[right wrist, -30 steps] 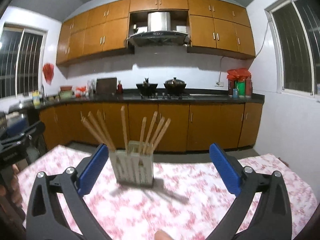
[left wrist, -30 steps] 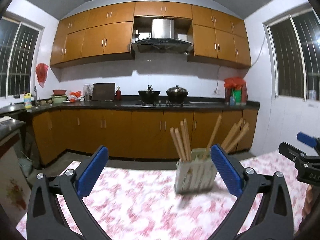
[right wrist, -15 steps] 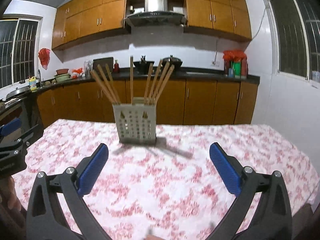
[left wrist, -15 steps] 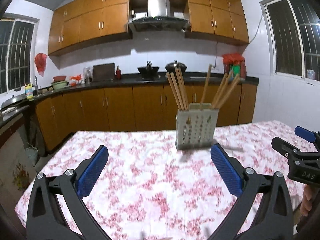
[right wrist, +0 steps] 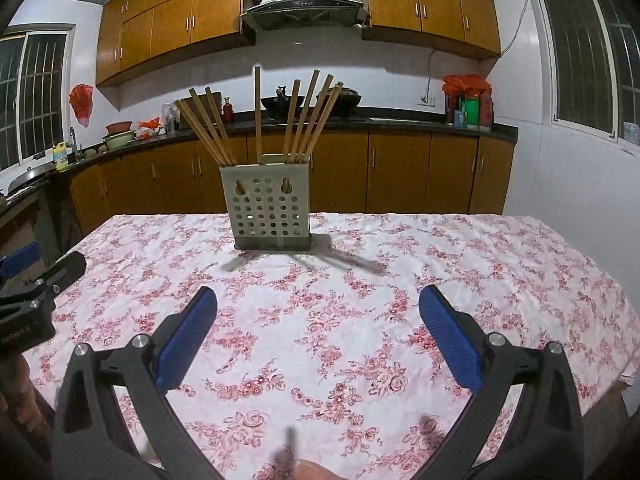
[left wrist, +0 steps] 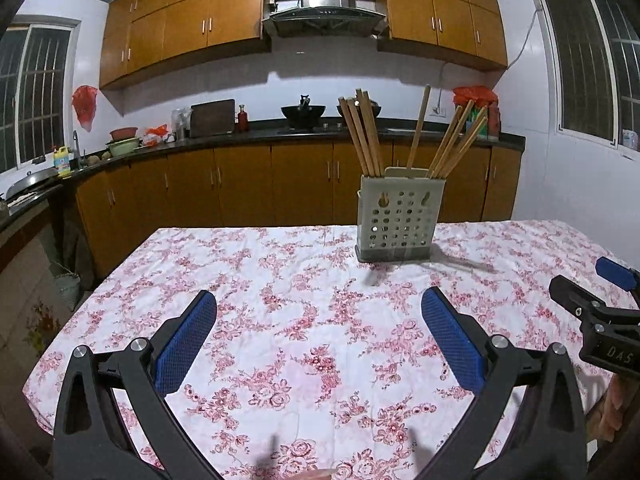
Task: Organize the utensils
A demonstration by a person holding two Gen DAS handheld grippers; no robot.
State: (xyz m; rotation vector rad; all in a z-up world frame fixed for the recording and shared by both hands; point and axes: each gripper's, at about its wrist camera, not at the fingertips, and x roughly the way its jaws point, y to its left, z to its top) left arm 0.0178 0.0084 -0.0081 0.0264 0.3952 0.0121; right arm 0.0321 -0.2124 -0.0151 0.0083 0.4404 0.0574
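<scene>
Bare tablecloth [right wrist: 320, 320] ahead of both spread-jawed grippers, free passage; only obstacle is chopstick holder [right wrist: 272, 208] at 12 o'clock, chopsticks [right wrist: 304, 116] fanning above it.

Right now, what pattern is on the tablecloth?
White tablecloth with pink-red roses, clearest in the right wrist view.

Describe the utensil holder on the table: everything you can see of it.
The utensil holder is a pale, boxy caddy that looks like plastic, its front wall pierced with rows of round holes and two keyhole slots near the top, on a darker base. It stands upright on the floral tablecloth, towards the table's far edge. Wooden chopsticks stand in it, fanning out left and right, with one nearly vertical. Neither gripper touches it; both are open and well short of it.
</scene>
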